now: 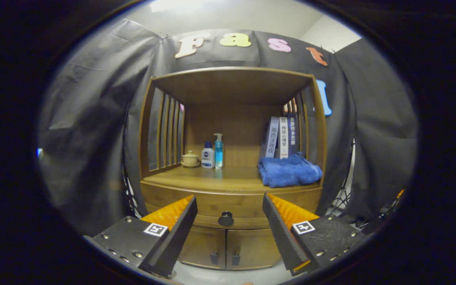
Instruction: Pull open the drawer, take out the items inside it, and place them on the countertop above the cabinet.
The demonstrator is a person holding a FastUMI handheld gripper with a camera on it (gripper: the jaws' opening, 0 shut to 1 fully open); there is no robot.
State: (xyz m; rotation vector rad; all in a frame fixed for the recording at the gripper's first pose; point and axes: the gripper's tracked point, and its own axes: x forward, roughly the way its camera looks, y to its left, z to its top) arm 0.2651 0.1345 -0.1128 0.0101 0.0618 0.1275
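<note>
A wooden cabinet (pixel 232 186) stands ahead against the booth wall. Its drawer (pixel 212 206) is closed, with a dark round knob (pixel 225 219) on its front. My gripper (pixel 230 202) is open and holds nothing. The knob lies beyond the fingertips, in line with the gap between them and some distance off. The countertop (pixel 228 178) above the drawer is a wooden shelf under a roofed frame. Whatever the drawer holds is hidden.
On the countertop stand a small lidded cup (pixel 190 159), a white bottle (pixel 208 156) and a blue pump bottle (pixel 219 151) at the back left. A folded blue towel (pixel 288 171) and upright books (pixel 281 136) sit at the right. Two lower doors (pixel 228 247) are closed.
</note>
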